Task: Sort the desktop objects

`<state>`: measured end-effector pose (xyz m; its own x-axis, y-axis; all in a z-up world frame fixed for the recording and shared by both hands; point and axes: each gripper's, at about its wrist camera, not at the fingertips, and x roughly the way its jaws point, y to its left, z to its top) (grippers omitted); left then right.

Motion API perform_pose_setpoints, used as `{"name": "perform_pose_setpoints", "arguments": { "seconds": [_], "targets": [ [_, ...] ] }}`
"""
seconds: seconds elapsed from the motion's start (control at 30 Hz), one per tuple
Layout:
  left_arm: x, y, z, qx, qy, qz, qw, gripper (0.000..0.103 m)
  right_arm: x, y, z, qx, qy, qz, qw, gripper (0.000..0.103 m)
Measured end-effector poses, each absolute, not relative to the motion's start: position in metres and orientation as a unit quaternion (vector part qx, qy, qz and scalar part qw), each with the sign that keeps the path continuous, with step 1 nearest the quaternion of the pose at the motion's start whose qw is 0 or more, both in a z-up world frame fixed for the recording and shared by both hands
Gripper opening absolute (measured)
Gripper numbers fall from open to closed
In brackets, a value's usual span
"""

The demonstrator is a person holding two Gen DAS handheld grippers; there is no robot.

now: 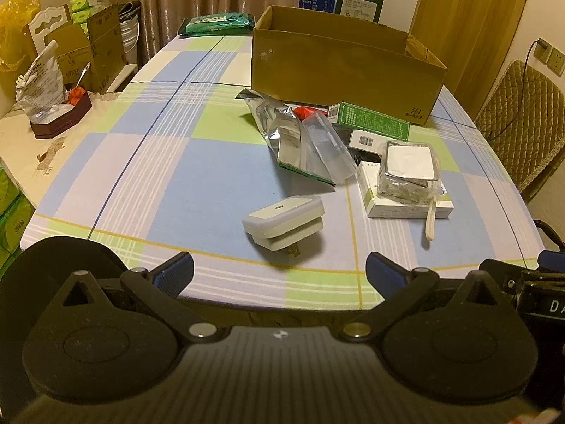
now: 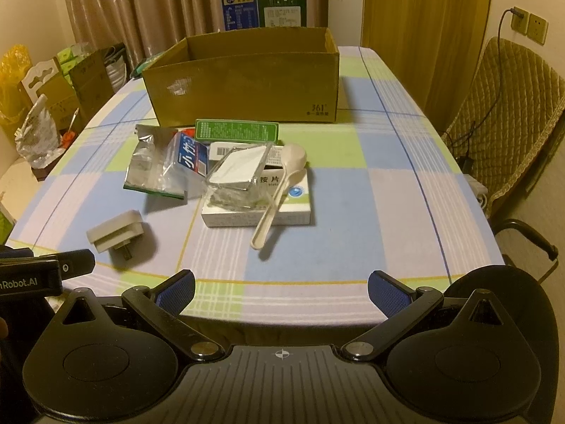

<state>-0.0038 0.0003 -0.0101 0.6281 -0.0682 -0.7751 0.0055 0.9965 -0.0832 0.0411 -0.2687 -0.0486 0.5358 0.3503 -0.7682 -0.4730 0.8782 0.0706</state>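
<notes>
The white plug adapter (image 1: 283,221) is seen lying on its side on the checked tablecloth (image 1: 141,162), near the front edge, with its two metal prongs pointed toward the cameras and down to the cloth; its long axis runs roughly across the table. One adapter is counted, set apart from the pile behind it.

Behind it, a single cream spoon (image 2: 279,194) is laid with its bowl toward the cardboard box (image 2: 247,84) and its handle toward the front edge, propped over one white medicine box (image 2: 257,212). On that box one clear plastic container (image 2: 240,176) is tilted. One green carton (image 2: 236,130) is seen lying flat just in front of the cardboard box, its long side parallel to the box wall. One opened silver foil pouch (image 1: 279,123) is spread to the left of the pile, with a clear sleeve (image 1: 328,145) laid across it. One open cardboard box stands at the back.

The left gripper (image 1: 279,270) is held at the table's near edge, its jaws spread wide, nothing between them, nothing touched. The right gripper (image 2: 280,288) is likewise held wide apart and empty, short of the spoon handle.
</notes>
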Motion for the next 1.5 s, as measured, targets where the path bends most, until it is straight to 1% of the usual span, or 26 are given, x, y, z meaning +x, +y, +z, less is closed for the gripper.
{"name": "perform_pose_setpoints", "arguments": {
  "seconds": [1.03, 1.27, 1.5],
  "targets": [
    [-0.002, 0.003, -0.011, -0.039, 0.437, -0.015, 0.899, 0.102, 0.047, -0.267, -0.052, -0.079, 0.417, 0.235, 0.875, 0.101],
    [0.01, -0.001, -0.017, -0.039, 0.447, -0.014, 0.894, 0.102, 0.058, -0.265, -0.058, -0.082, 0.416, 0.234, 0.875, 0.101],
    [0.031, -0.004, -0.024, -0.059, 0.445, 0.01, 0.893, 0.102, 0.07, -0.265, -0.066, -0.078, 0.422, 0.235, 0.872, 0.101]
  ]
}}
